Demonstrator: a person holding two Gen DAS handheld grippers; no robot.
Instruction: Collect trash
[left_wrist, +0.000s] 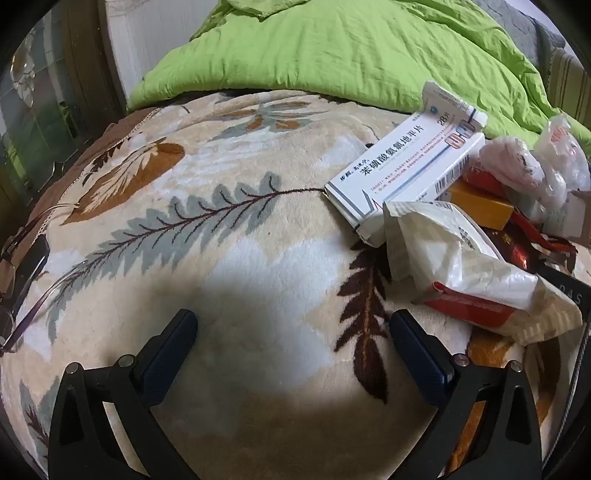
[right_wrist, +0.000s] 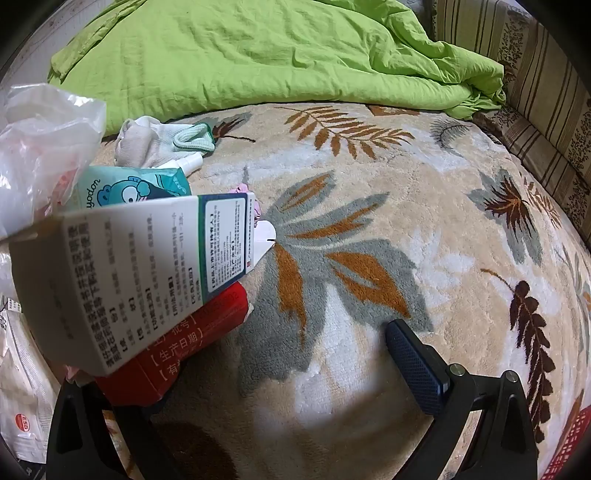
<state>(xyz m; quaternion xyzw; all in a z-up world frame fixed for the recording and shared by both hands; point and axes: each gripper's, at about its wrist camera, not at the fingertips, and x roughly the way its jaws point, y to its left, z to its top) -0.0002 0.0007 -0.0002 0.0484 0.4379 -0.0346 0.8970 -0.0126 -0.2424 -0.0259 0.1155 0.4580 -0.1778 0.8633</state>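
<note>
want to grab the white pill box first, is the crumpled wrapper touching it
Touching. The left wrist view shows the crumpled wrapper lying over the near end of the white pill box.

One green quilt (right_wrist: 258, 51); two white medicine boxes (left_wrist: 406, 162) (right_wrist: 129, 273); one pair of glasses (left_wrist: 22, 258).

- My fingers (left_wrist: 173, 343) are black with blue pads.
- Blanket (left_wrist: 229, 280): cream, grey and brown leaf pattern.
- Duvet (left_wrist: 332, 48): lime green.
- Medicine box (left_wrist: 402, 162): white, blue-striped.

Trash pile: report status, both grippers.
Left hand-held gripper open, empty, over blanket. Right hand-held gripper open, left finger hidden behind red box. Trash uncollected: medicine box, crumpled wrapper. Eyeglasses nearby.
</note>
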